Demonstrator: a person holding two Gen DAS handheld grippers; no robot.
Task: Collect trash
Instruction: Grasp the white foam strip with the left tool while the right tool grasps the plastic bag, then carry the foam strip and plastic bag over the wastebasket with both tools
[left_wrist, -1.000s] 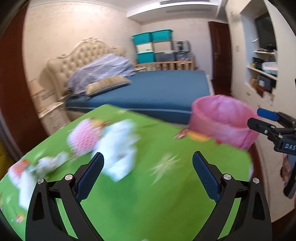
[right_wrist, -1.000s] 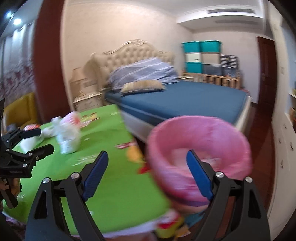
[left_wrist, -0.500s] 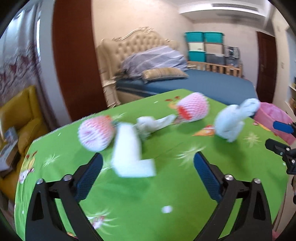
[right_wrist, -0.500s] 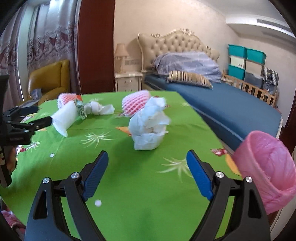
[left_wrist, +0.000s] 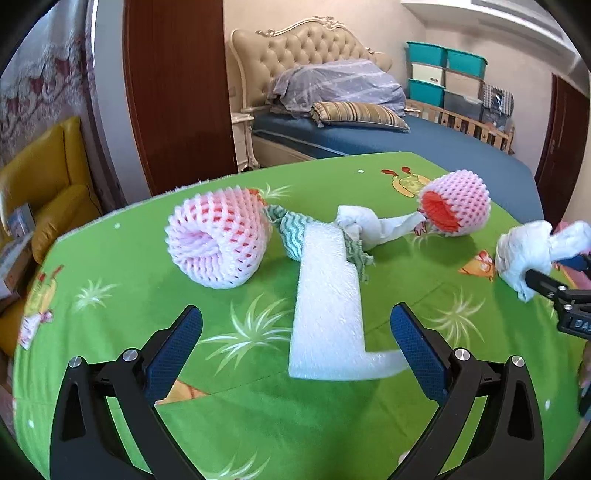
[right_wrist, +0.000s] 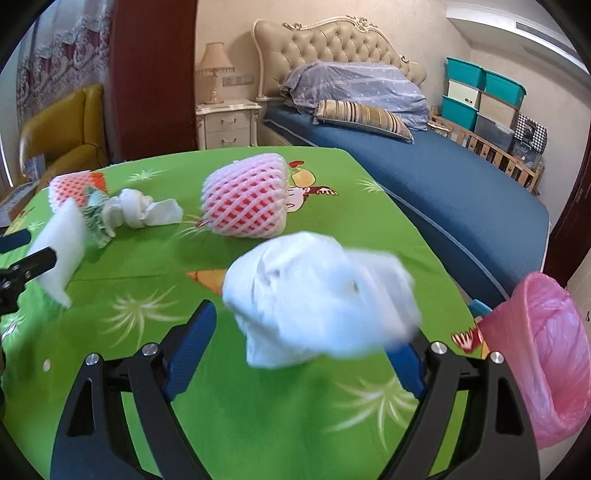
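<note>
On the green tablecloth (left_wrist: 122, 306) lies an L-shaped white foam piece (left_wrist: 325, 306), between the fingers of my open left gripper (left_wrist: 295, 350). Its foot reaches the right fingertip. Two pink foam fruit nets (left_wrist: 218, 240) (left_wrist: 458, 206) and a knotted white rag (left_wrist: 369, 225) on a green zigzag cloth (left_wrist: 291, 236) lie beyond. A crumpled white paper (right_wrist: 314, 295) sits between the fingers of my open right gripper (right_wrist: 295, 354); the left pad is clear of it and the right pad is partly hidden. A pink-lined bin (right_wrist: 543, 350) stands at the table's right edge.
A blue bed (right_wrist: 461, 192) lies behind the table, with a nightstand (right_wrist: 225, 122) and a yellow armchair (right_wrist: 62, 129) to the left. The left gripper (right_wrist: 22, 251) shows at the left edge of the right wrist view, and the right gripper (left_wrist: 557, 273) at the right edge of the left wrist view.
Both views have swung left, away from the pink bin and onto the trash on the table. The left gripper has closed in on the foam piece, the right on the crumpled paper.
</note>
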